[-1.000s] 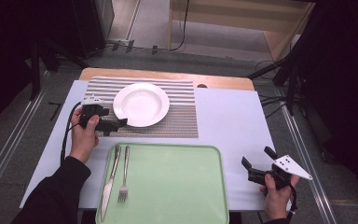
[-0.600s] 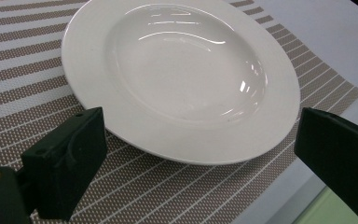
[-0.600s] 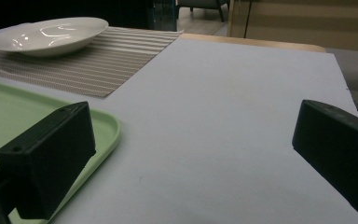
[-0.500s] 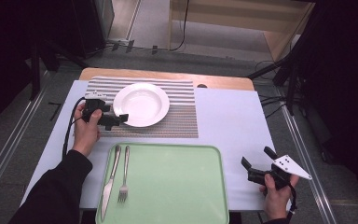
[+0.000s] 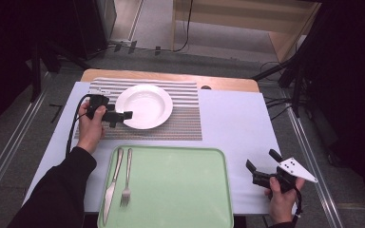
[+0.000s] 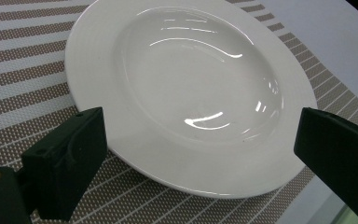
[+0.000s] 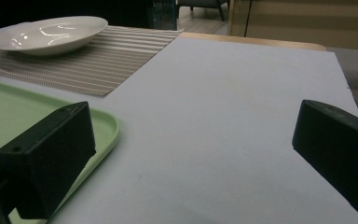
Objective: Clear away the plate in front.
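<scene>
This looks like a lab or test room set up to look like a dinner table. In the middle of the frame, a table has a pale cover. Black cables run over the grey floor at the top. Metal rails lie on the floor at the left and right. A wooden shelf stands at the upper right. Dark stands sit at the upper left.

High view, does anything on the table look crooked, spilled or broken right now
Nothing stands out. The white plate sits whole and clean on the striped placemat, and the knife and fork lie side by side in the green tray.
</scene>
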Demonstrator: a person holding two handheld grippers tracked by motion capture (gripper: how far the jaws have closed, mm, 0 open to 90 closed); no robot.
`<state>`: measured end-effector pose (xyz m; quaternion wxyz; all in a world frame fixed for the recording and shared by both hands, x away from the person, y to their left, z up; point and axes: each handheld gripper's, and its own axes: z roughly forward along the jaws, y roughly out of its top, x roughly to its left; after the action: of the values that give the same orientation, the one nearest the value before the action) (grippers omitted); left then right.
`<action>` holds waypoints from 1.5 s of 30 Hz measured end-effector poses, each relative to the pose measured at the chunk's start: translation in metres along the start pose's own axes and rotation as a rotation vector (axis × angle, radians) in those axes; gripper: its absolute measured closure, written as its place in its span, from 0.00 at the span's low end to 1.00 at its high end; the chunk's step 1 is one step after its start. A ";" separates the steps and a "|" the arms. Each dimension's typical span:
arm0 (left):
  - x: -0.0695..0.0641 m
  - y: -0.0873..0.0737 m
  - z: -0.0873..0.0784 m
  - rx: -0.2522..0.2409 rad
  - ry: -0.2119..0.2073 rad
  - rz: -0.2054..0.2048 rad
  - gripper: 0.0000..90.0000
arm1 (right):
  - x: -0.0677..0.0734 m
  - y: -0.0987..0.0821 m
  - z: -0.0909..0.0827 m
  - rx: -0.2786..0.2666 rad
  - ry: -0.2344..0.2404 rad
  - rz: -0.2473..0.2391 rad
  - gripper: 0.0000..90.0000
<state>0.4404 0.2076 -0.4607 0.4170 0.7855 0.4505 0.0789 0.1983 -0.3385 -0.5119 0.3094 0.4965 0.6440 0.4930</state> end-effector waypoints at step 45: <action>0.037 0.016 0.042 0.065 0.023 -0.153 0.23 | -0.001 -0.002 0.003 0.002 0.006 0.009 0.00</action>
<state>0.4929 0.2073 -0.4856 0.3908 0.7609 0.5164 0.0408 0.2009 -0.3380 -0.5152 0.3048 0.4983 0.6430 0.4953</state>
